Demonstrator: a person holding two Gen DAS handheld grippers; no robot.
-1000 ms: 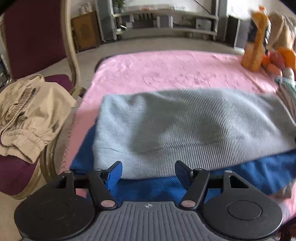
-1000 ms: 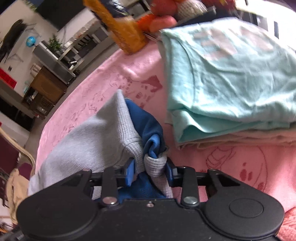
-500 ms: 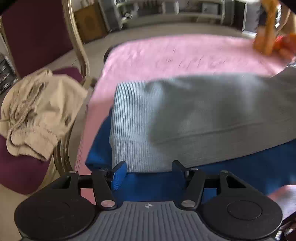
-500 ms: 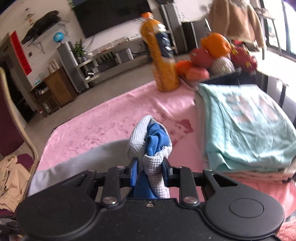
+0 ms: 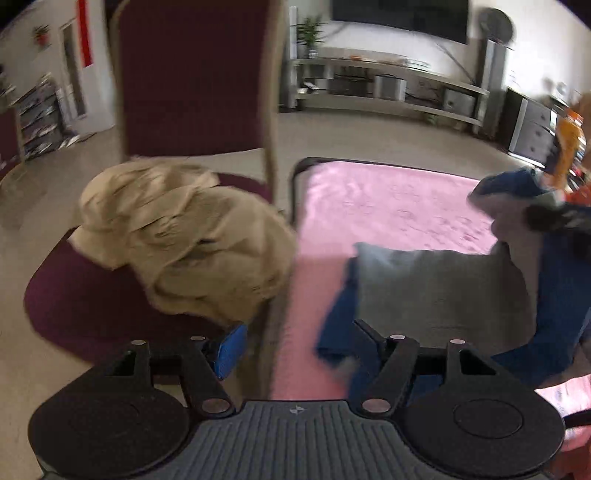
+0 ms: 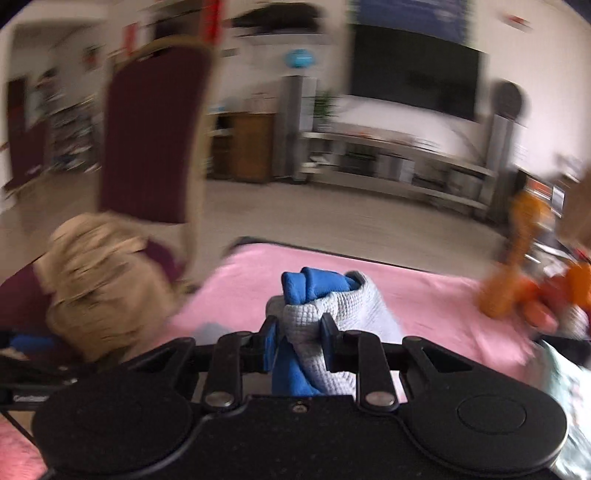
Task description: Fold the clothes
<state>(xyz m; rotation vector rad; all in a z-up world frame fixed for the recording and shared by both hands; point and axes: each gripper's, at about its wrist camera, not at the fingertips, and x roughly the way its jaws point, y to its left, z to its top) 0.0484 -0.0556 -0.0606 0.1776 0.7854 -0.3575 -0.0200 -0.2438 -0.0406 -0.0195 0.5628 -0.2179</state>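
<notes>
1. Right claw point(image 6: 295, 345) is clamped on a bunched wad of the grey-and-blue garment point(image 6: 321, 306), jaws just closing tighter on the cloth, lifted above the pink-covered surface point(image 6: 424, 295)
2. Left claw point(image 5: 295, 341) stands wide apart and empty, jaws just opening a touch, poised over the surface's point(image 5: 388, 199) left edge
3. The garment point(image 5: 436, 288) trails from the surface up to the right, blue lining showing
4. A beige heap of clothes point(image 5: 184, 236) sits on the maroon chair point(image 5: 192, 74) beside the surface

Maroon chair point(image 5: 192, 77) beside pink-covered table point(image 5: 388, 199) — television point(image 5: 399, 14) behind
</notes>
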